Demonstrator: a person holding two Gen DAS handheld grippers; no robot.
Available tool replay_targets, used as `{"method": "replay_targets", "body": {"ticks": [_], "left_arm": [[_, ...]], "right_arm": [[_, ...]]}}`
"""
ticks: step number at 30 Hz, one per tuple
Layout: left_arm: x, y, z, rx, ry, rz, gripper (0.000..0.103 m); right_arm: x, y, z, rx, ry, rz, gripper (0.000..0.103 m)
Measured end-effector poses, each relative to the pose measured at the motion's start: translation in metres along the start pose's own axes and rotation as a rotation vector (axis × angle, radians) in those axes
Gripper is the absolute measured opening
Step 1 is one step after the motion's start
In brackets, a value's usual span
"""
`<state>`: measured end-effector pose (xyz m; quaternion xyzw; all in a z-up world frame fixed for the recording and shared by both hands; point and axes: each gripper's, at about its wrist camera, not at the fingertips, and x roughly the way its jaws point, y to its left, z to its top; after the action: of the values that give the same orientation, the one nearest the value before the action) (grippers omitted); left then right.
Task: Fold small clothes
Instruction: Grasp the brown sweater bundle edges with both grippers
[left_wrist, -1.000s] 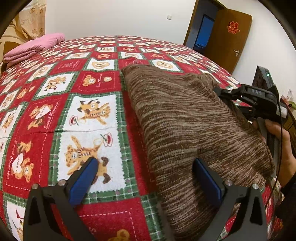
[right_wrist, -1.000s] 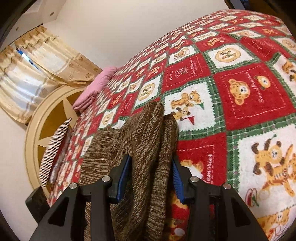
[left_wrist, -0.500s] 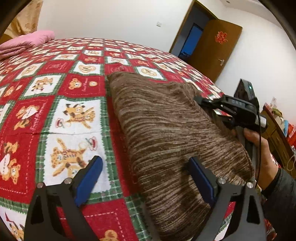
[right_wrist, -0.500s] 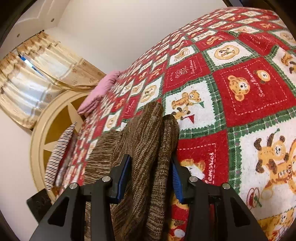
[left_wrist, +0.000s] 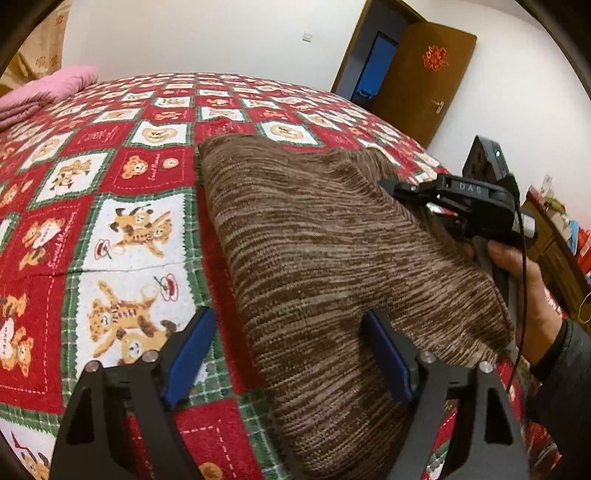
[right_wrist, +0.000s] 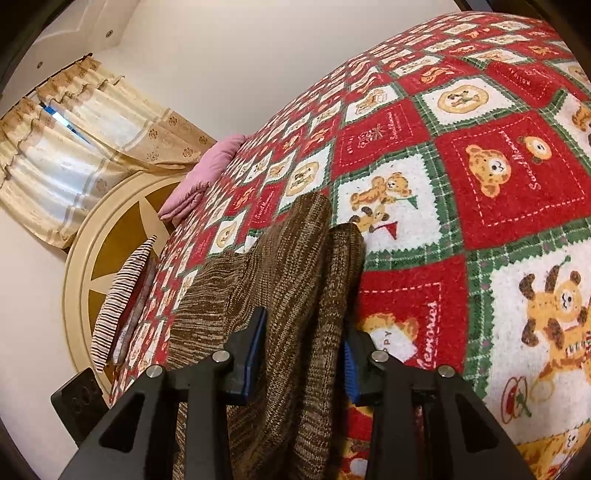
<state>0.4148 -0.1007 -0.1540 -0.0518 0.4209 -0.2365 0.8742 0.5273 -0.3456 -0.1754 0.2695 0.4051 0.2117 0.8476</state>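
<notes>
A brown knit sweater (left_wrist: 314, 240) lies folded on the bed's red bear-print blanket (left_wrist: 129, 206). My left gripper (left_wrist: 288, 354) hovers at its near left corner with jaws closing. One pad (left_wrist: 188, 354) is over the blanket, the other pad (left_wrist: 388, 358) rests on the knit, and the sweater's edge lies between them unpinched. My right gripper (left_wrist: 391, 186), held by a hand (left_wrist: 517, 273), bites the sweater's right side. In the right wrist view, bunched folds of the sweater (right_wrist: 288, 258) fill the right gripper (right_wrist: 301, 360), whose jaws are still closing on them.
A folded pink cloth (left_wrist: 48, 92) lies at the bed's far left corner. A striped pillow (right_wrist: 122, 291) leans on the round headboard (right_wrist: 110, 236) below a curtain (right_wrist: 74, 147). An open wooden door (left_wrist: 421, 74) stands beyond the bed. Cluttered shelves sit behind the hand.
My left gripper's jaws have narrowed around the sweater's near corner and its view has swung slightly. The right gripper's pads have squeezed closer on the bunched knit; that hand stayed put.
</notes>
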Motion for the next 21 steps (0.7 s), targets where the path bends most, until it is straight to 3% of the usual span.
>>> {"method": "replay_targets", "body": {"ticks": [4, 17, 19, 21], "left_arm": [[0.000, -0.001, 0.000, 0.016, 0.000, 0.001, 0.072], [-0.002, -0.011, -0.001, 0.055, 0.006, -0.023, 0.050], [-0.004, -0.013, 0.000, 0.060, 0.006, -0.020, 0.035], [-0.007, -0.014, 0.002, 0.062, 0.005, -0.018, 0.026]], "right_arm": [[-0.006, 0.004, -0.003, -0.029, -0.026, 0.008, 0.027], [-0.002, 0.015, -0.006, -0.099, -0.031, -0.077, 0.027], [-0.001, 0.018, -0.005, -0.114, -0.028, -0.109, 0.027], [0.000, 0.027, -0.006, -0.151, -0.030, -0.161, 0.026]]}}
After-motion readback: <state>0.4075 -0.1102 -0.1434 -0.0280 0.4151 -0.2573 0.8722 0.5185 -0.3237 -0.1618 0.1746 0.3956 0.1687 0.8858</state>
